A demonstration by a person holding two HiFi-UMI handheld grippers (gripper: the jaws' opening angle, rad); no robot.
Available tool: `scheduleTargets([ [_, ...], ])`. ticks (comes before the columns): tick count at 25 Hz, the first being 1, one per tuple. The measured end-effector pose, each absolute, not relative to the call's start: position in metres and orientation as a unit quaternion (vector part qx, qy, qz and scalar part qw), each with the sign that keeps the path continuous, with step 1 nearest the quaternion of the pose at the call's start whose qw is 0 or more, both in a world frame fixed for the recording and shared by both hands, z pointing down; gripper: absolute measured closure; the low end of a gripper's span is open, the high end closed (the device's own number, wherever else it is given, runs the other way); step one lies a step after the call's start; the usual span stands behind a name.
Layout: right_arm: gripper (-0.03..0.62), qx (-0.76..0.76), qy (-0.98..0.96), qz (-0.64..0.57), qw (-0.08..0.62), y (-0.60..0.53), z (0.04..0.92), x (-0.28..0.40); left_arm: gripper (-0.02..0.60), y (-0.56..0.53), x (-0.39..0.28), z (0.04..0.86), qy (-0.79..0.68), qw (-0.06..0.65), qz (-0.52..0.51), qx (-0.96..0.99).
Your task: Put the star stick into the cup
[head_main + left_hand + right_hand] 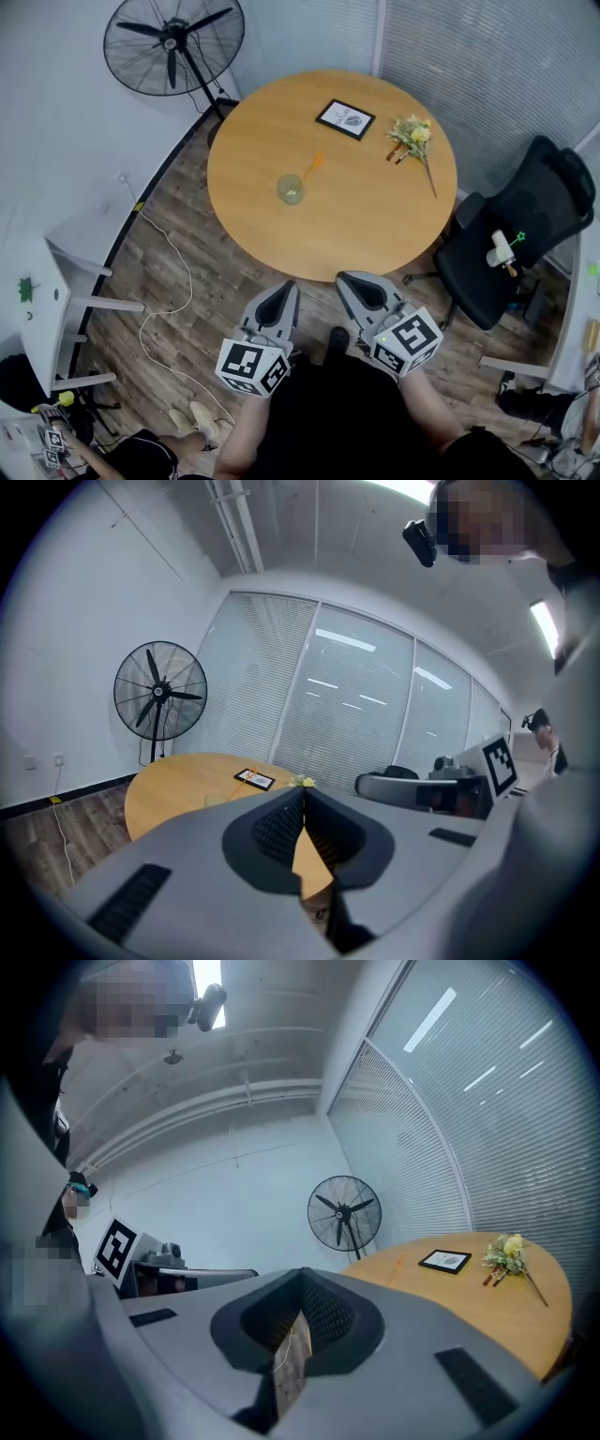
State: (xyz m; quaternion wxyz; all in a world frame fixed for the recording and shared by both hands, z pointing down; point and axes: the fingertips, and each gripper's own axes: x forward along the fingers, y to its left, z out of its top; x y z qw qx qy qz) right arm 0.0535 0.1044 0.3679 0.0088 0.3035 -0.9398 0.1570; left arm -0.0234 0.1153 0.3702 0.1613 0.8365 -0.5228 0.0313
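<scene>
A clear greenish cup [291, 188] stands near the middle of the round wooden table [375, 234]. The orange star stick [312, 167] is in the cup and leans toward the far right. Both grippers are held close to the person's body, off the table's near edge and well short of the cup. My left gripper [286, 287] is shut with nothing in it, its jaws meeting at the tip [303, 794]. My right gripper [345, 278] is also shut and empty [302, 1274]. The cup [217, 799] shows small in the left gripper view, and the stick [398, 1264] faintly in the right gripper view.
A black picture frame [345, 119] and a bunch of yellow flowers [413, 137] lie at the table's far side. A black office chair [511, 239] with small items on it stands right of the table. A floor fan [173, 42] is at the far left, a white cable [173, 272] on the floor.
</scene>
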Motion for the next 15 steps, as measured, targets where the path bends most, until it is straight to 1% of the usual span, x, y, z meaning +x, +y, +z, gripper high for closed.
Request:
scheduleTargets([
  [15, 0.586, 0.309, -0.938, 0.153, 0.024, 0.1135, 0.3727, 0.0521, 0.581, 0.1237, -0.0307, 0.3726, -0.529, 0.167, 0.03, 0.831],
])
